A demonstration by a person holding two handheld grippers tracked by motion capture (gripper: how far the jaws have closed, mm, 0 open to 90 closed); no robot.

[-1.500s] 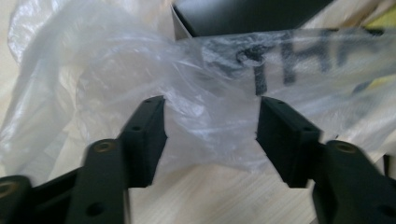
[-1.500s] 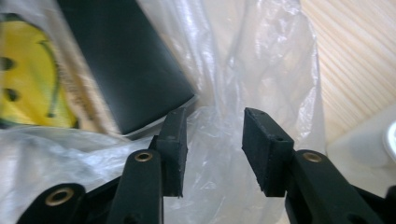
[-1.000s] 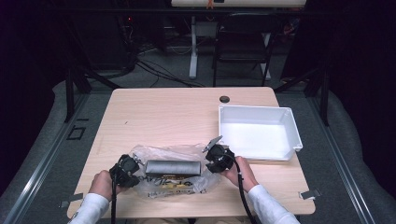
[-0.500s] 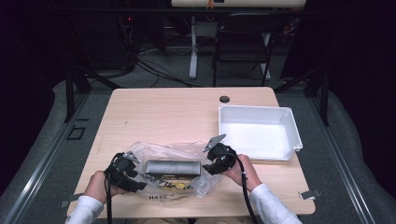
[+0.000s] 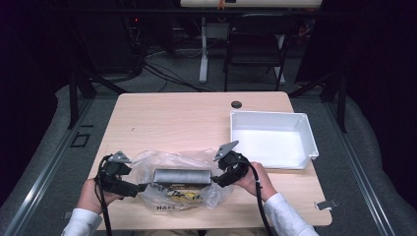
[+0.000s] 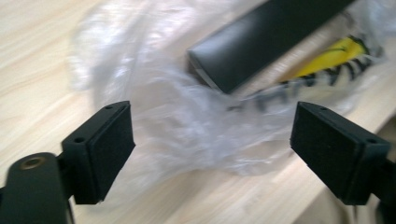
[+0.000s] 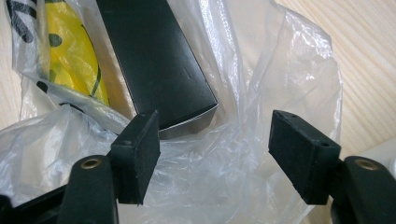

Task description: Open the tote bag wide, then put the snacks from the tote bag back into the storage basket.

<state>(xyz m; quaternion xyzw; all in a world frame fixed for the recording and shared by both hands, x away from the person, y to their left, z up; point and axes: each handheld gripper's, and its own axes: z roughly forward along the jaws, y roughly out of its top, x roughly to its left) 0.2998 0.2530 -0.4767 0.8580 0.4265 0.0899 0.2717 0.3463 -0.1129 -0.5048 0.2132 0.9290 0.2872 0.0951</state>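
A long dark box [image 5: 183,176] lies across a crumpled clear plastic bag [image 5: 182,196] with yellow and black print, near the table's front edge. Whether the box is inside the film or on top of it I cannot tell. My left gripper [image 5: 140,189] is at the bag's left end, and its jaws have just been opening. In the left gripper view it [image 6: 212,149] stands wide, with loose bag film [image 6: 187,126] beyond the pads and nothing pinched. My right gripper [image 5: 216,181] is at the box's right end. Its jaws have also just been opening, and they [image 7: 215,154] stand apart over film [image 7: 261,70] near the box's end [image 7: 154,60].
A white tray [image 5: 310,142] stands at the right of the table, close behind my right hand. A small dark round spot [image 5: 236,104] sits near the far edge. Bare wood stretches behind the bag. The front edge is just below the bag.
Both grippers have let go of the bag and now stand open. The left gripper has drawn back to the left and lifted. The right one has risen slightly. The box has stayed put.
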